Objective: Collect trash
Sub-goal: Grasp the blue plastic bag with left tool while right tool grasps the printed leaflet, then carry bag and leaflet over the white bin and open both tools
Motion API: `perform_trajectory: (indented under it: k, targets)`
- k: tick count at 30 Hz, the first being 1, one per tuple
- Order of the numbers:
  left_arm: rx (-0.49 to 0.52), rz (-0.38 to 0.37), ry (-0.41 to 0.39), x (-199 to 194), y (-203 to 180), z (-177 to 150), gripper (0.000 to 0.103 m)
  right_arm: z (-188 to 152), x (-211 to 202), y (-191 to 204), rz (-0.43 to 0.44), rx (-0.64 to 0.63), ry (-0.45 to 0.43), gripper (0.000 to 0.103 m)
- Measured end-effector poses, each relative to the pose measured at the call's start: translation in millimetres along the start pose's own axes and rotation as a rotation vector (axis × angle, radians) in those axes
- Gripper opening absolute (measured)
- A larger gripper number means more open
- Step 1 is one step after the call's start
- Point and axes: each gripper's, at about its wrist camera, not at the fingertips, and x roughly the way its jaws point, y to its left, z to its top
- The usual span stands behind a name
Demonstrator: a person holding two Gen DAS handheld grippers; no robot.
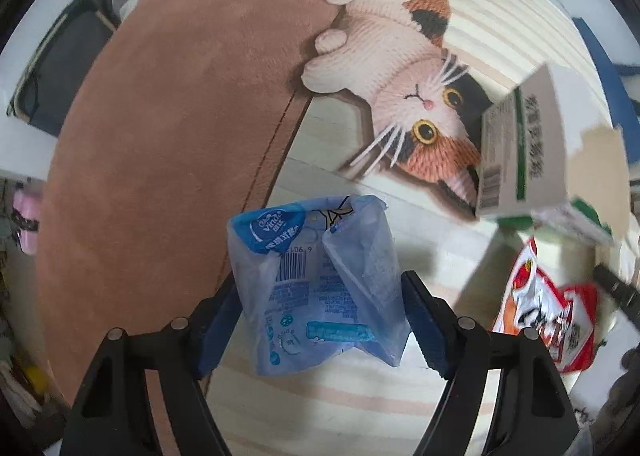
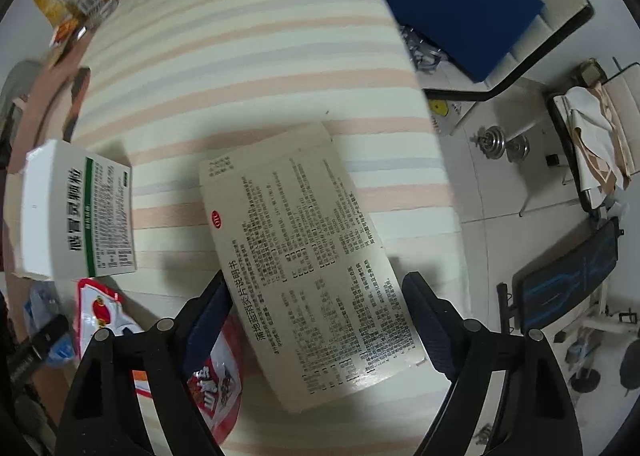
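Collecting looks barely begun; every piece seen lies loose on the striped pink-and-cream blanket [image 2: 256, 68].

The left gripper [image 1: 320, 320] stands wide open, the crumpled translucent blue plastic wrapper [image 1: 316, 288] between its fingers, seemingly ungripped. The right gripper [image 2: 320, 320] is equally spread, a beige printed paper leaflet [image 2: 304, 256] between its fingers.

Left of the leaflet lie a red-and-white snack packet [image 2: 108, 308] and, farther, a white-and-green cardboard medicine box [image 2: 76, 216].

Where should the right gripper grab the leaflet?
Probably its near long edge: the leaflet lies flat on the striped cloth, lengthwise between the open right gripper. Come in low from the camera side so one finger slides under; it is too wide to span.
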Motion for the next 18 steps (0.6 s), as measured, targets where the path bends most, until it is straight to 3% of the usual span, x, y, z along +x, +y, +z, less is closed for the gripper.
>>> perform_trajectory:
  k: [10, 15, 18]
  targets:
    - [0.079, -0.015, -0.108, -60.4, 3.4, -57.5, 0.076, -40.4, -59.5, -6.2, 0.05, 0.055, -0.112, 0.084]
    - [0.123, -0.052, -0.159, -98.1, 17.3, -88.3, 0.076, -91.0, -99.7, 0.9, 0.094, 0.064, -0.144, 0.083]
    - [0.141, -0.074, -0.183, -106.8, 32.7, -90.5, 0.076, -131.7, -121.0, 9.6, 0.122, 0.066, -0.155, 0.083]
